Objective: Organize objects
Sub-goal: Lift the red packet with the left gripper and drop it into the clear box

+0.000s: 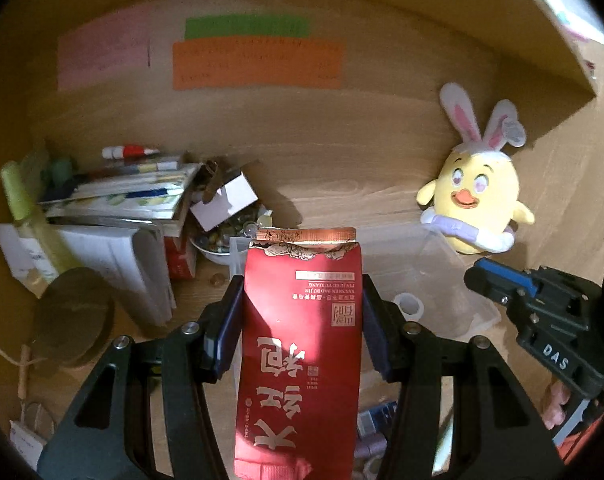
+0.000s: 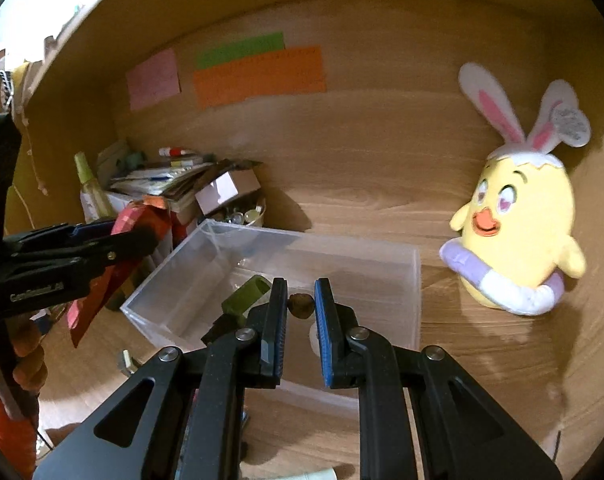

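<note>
My left gripper (image 1: 302, 292) is shut on a red foil tea pouch (image 1: 298, 352) with gold characters and a torn top, held in front of a clear plastic box (image 1: 454, 276). The pouch and left gripper also show at the left of the right wrist view (image 2: 118, 256). My right gripper (image 2: 301, 292) hovers over the clear plastic box (image 2: 342, 248), its jaws closed on a small brown nut-like object (image 2: 301, 305). A green oblong item (image 2: 244, 298) and a white roll lie in the box.
A yellow chick plush with bunny ears (image 2: 518, 232) leans on the back wall at right. A stack of books (image 1: 118, 204), a bowl of small items (image 1: 218, 240), a green bottle (image 1: 18, 196) and a round cork lid (image 1: 74, 316) crowd the left. Coloured paper notes (image 1: 258, 64) hang on the wall.
</note>
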